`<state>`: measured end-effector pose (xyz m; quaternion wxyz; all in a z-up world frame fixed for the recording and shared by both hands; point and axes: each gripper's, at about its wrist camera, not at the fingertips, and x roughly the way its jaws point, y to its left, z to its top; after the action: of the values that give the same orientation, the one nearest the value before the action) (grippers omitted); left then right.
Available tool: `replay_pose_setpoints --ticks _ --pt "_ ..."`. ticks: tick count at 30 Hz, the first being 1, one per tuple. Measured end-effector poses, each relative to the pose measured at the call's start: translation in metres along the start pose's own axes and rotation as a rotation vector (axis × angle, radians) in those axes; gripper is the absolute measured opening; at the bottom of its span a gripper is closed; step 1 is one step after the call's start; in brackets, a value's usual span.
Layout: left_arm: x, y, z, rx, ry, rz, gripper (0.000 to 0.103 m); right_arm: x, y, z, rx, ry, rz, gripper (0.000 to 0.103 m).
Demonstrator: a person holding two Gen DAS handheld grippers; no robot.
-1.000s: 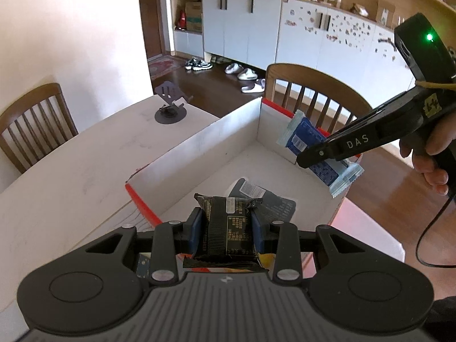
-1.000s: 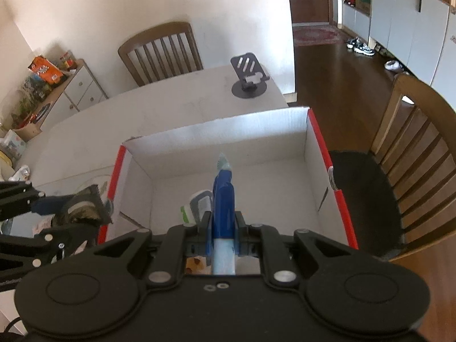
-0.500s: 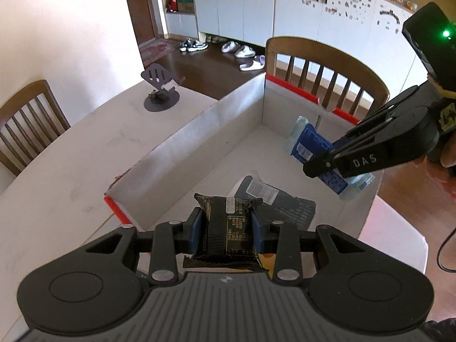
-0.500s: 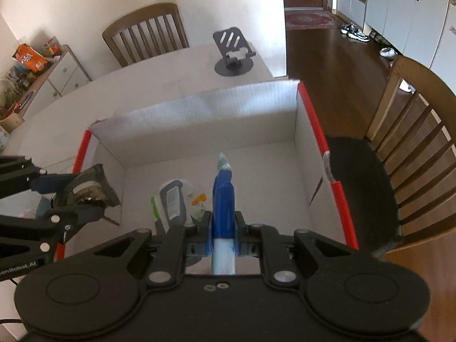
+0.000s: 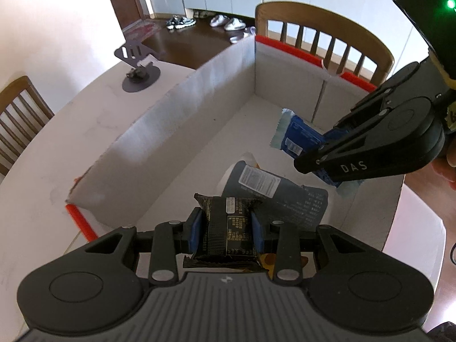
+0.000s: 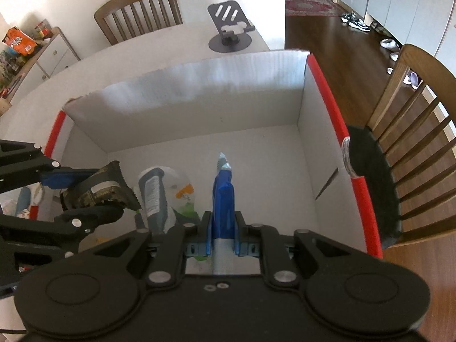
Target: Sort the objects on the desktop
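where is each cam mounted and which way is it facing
Left wrist: sits on the left tongs, looks down along them into the box; they grip a black packet; right tongs and a bit of hand show at right.
Right wrist: sits on the right tongs, looks down into the box; they grip a blue packet; left tongs at left.
Shared: box, both packets, grey pouch, phone stand.

- The white letters "DAS" stand on the side of the black right tool (image 5: 323,154), seen from the left wrist view.
- The black crinkled snack wrapper (image 5: 228,228) bears a white label and fine print, too small to read.
- The grey pouch (image 5: 273,196) lying in the white cardboard box (image 5: 176,119) carries a white label, also illegible.
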<state>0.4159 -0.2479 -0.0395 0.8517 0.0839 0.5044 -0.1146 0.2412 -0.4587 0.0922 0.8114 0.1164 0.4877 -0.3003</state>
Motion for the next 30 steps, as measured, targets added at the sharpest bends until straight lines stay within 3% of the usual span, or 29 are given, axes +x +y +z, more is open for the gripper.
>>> replay_pose_setpoints --ticks 15,20,22,26,30 --pt "0.025 -0.013 -0.005 0.027 0.072 -0.035 0.035 0.018 -0.005 -0.003 0.04 0.048 -0.034 0.013" --pt "0.024 -0.012 -0.006 0.016 0.069 -0.037 0.035 0.019 -0.005 -0.003 0.042 0.047 -0.05 0.022" --pt "0.023 -0.011 -0.006 0.006 0.067 -0.034 0.038 0.018 -0.005 -0.004 0.047 0.043 -0.053 0.024" --pt "0.014 -0.011 -0.006 0.005 0.04 -0.03 0.062 0.017 -0.004 -0.005 0.047 0.032 -0.066 0.028" --pt "0.004 -0.01 -0.006 -0.002 0.015 -0.033 0.063 0.01 -0.007 -0.004 0.054 0.016 -0.066 0.031"
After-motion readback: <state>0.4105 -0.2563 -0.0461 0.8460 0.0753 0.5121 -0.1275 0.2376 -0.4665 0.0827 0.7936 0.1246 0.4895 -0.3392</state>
